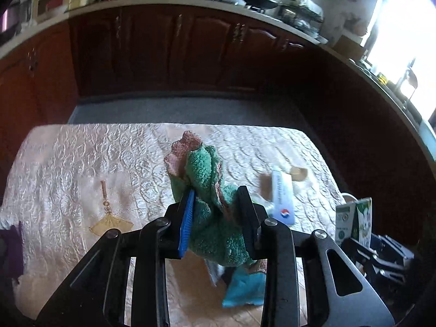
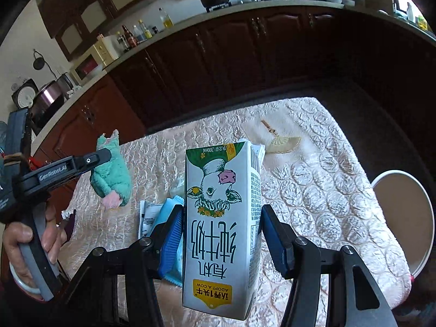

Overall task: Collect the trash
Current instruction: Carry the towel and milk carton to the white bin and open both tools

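My left gripper (image 1: 216,199) is shut on a green terry cloth (image 1: 207,169) with pink edging, and the bunched cloth hangs above the table. From the right wrist view that cloth (image 2: 111,179) dangles from the left gripper (image 2: 105,156), which a hand (image 2: 16,239) holds. My right gripper (image 2: 222,212) is shut on a white and green milk carton (image 2: 220,190) with a cow drawing, held upside down above the table. On the table below lie a blue packet (image 2: 170,212), a white paper (image 2: 147,218) and a white wrapper (image 1: 282,193) with a red and blue logo.
A cream quilted cloth (image 2: 327,190) with an embroidered fan (image 1: 109,226) covers the table. A round white-rimmed container (image 2: 403,218) sits off its right edge. Dark wooden cabinets (image 1: 177,49) and a counter with pots and bottles stand beyond a strip of floor.
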Tool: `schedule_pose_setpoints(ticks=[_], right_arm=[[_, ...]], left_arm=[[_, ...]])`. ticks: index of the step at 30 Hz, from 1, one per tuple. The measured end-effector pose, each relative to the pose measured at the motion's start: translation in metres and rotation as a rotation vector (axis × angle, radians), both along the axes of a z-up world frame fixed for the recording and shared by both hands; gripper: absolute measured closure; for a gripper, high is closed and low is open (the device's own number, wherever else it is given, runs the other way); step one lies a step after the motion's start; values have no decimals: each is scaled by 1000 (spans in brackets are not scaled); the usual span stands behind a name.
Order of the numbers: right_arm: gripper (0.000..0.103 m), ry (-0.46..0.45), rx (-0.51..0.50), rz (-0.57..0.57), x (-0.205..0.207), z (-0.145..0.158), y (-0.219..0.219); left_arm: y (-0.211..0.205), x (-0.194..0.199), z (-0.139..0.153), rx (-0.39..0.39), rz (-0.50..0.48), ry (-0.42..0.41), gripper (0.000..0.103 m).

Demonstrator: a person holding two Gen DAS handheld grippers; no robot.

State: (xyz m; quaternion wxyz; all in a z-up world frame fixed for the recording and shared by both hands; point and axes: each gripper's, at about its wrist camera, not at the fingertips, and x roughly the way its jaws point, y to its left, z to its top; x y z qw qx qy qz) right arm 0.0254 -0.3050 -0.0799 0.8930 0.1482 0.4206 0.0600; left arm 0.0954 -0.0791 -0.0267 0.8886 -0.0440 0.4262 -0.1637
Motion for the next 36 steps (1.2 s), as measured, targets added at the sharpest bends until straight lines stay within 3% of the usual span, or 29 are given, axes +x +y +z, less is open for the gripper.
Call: schedule_pose_setpoints(ticks=[20,36], right_arm=[[48,-62,-20,-98,-52,26,-37],[48,-39,-20,-324,-101,23,-139]], left_arm=[[-94,-62,15,72,-160,-73,74],[-212,-87,3,98,-364,-52,74]])
